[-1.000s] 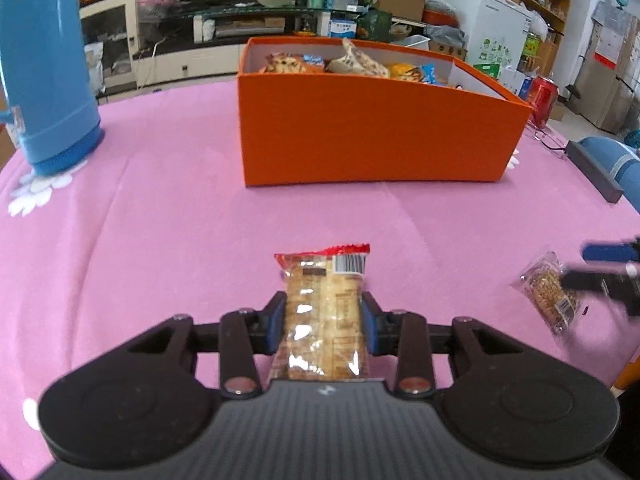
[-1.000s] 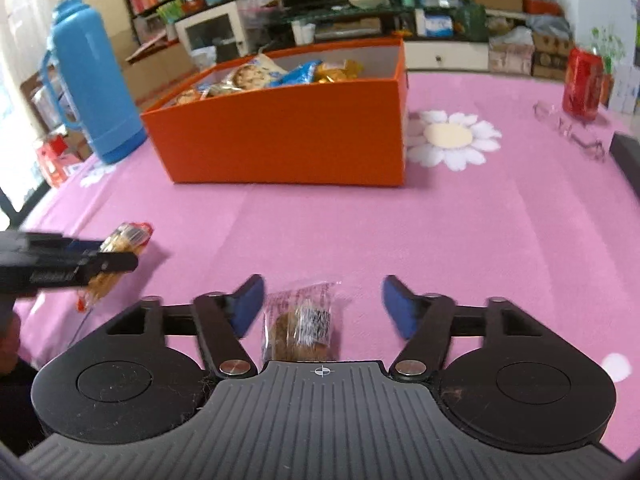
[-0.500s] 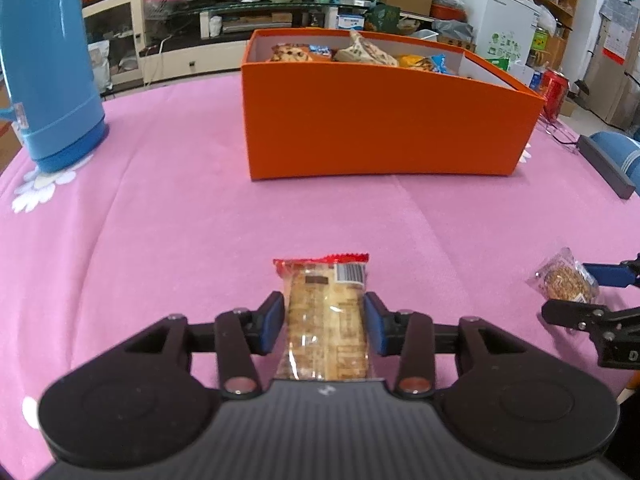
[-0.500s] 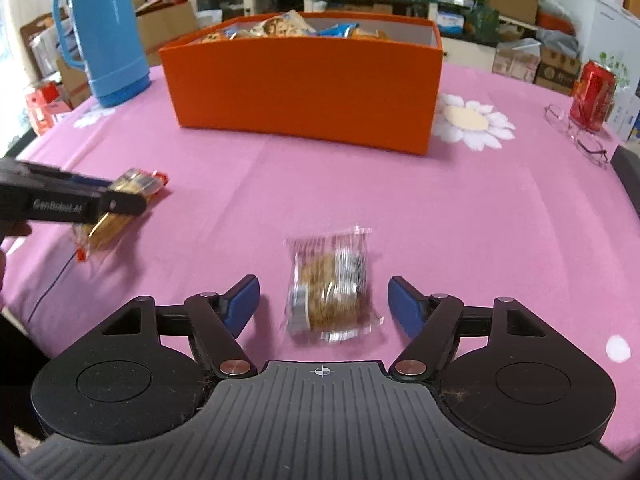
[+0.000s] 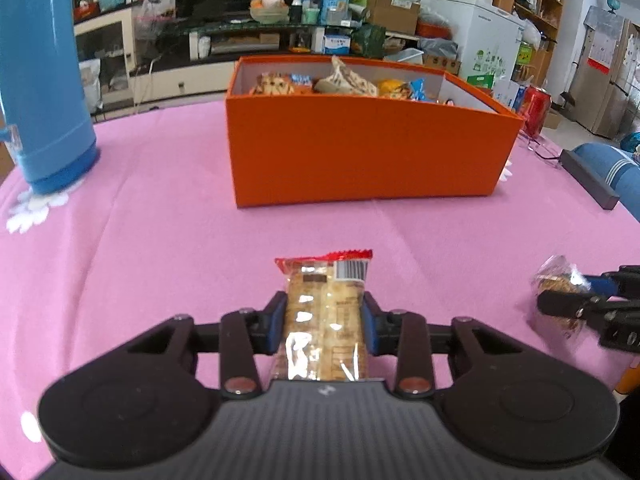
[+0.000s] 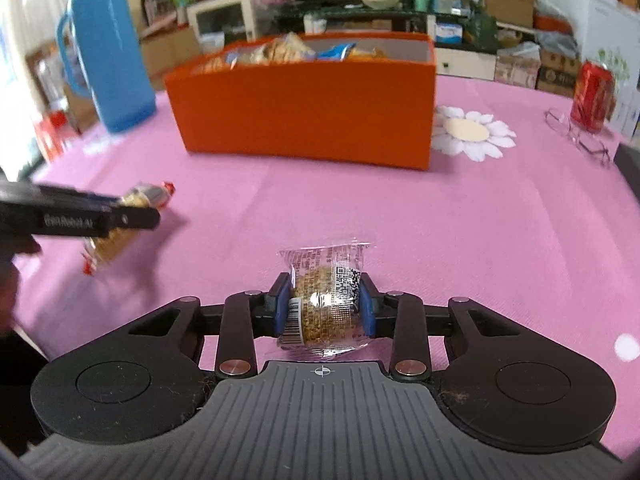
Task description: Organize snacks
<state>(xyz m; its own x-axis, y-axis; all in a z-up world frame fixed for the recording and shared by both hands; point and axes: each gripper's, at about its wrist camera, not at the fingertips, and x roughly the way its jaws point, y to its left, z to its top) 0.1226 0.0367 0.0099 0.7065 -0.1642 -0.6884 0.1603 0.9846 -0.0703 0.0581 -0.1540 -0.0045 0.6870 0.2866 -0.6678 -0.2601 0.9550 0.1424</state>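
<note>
Cracker pack (image 5: pixel 325 320) being pinched by left gripper (image 5: pixel 325 320) fingers (image 5: pixel 277 322); right gripper (image 6: pixel 323 312) fingers (image 6: pixel 367 314) clamping cookie packet (image 6: pixel 324 304), lower centre; orange box (image 5: pixel 360 148) sitting behind.

Snack box (image 5: pixel 360 152) on table (image 5: pixel 160 240), flask (image 5: pixel 40 80) to its left.

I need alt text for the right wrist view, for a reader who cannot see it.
The right gripper is shut on a clear-wrapped round snack above a pink tablecloth. Beyond stands an orange box holding snacks; at left, the left gripper holds a cracker packet.
</note>
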